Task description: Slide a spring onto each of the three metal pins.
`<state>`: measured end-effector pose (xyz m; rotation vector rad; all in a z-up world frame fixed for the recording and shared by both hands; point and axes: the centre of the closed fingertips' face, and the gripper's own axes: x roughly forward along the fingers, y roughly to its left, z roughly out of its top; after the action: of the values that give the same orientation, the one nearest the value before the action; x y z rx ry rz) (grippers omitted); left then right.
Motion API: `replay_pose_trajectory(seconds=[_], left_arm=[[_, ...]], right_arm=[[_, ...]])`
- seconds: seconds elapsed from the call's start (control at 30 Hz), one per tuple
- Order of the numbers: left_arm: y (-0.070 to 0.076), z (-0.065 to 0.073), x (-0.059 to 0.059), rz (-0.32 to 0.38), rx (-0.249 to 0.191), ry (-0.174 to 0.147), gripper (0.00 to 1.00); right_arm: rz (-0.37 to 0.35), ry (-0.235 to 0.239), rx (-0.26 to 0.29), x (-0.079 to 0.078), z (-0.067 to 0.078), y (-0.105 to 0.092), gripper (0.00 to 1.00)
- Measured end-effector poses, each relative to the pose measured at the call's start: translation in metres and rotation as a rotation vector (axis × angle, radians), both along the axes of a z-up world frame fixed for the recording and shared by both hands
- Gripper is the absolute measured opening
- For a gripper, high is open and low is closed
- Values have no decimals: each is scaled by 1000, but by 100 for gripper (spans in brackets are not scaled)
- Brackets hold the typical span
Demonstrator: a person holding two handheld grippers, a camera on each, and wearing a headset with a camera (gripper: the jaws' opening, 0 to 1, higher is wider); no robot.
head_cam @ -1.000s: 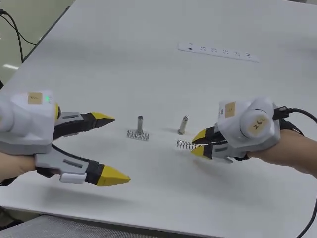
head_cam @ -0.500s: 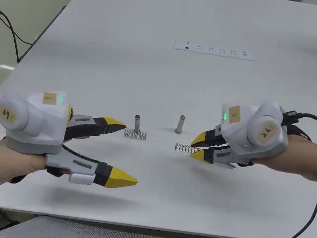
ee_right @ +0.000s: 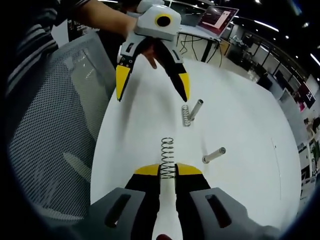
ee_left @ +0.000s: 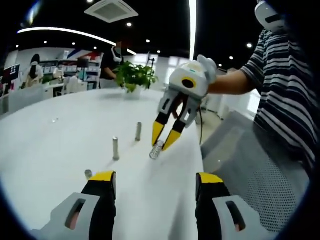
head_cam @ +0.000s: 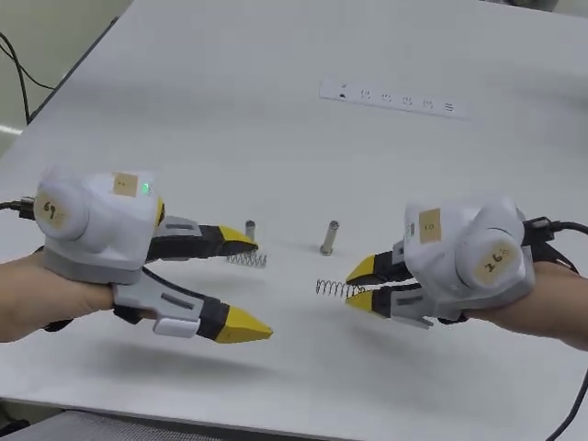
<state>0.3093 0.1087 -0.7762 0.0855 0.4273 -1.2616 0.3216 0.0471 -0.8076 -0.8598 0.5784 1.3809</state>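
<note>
- Left gripper: handwritten digits on the round cap, read like "69". Tan square sticker on top, print too small to read. Small green light lit beside it.
- Right gripper: handwriting on the cap starts "26", last mark unclear. Tan sticker, unreadable.
- White power strip lies far back on the white table; its markings are too small to read.
- Left gripper jaws spread wide, nothing between them. The upper yellow tip is just beside the left pin.
- Right gripper jaws pinched narrow on the held spring, which sticks out past the tips toward the pins.
- Left pin and right pin stand upright, apart from each other, both bare. Loose spring lies flat on the table just beside the left pin.
- Right gripper view: the coil runs straight out from between the two yellow tips, clamped at its near end. A lit screen sits at the table's far edge.
- Left gripper view adds a striped shirt, a potted plant and a mesh chair. A small grey item sits by its own jaw tip; cannot tell what it is.
</note>
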Motion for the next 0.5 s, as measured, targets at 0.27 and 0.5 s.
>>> replay_pose_trajectory(seconds=[0.27, 0.5], left_arm=[[-26, 1, 6, -40, -13, -14, 48], [-40, -4, 3, -78, 2, -22, 42]], right_arm=[[1, -7, 8, -2, 5, 2, 7], [8, -11, 19, -5, 11, 3, 7]])
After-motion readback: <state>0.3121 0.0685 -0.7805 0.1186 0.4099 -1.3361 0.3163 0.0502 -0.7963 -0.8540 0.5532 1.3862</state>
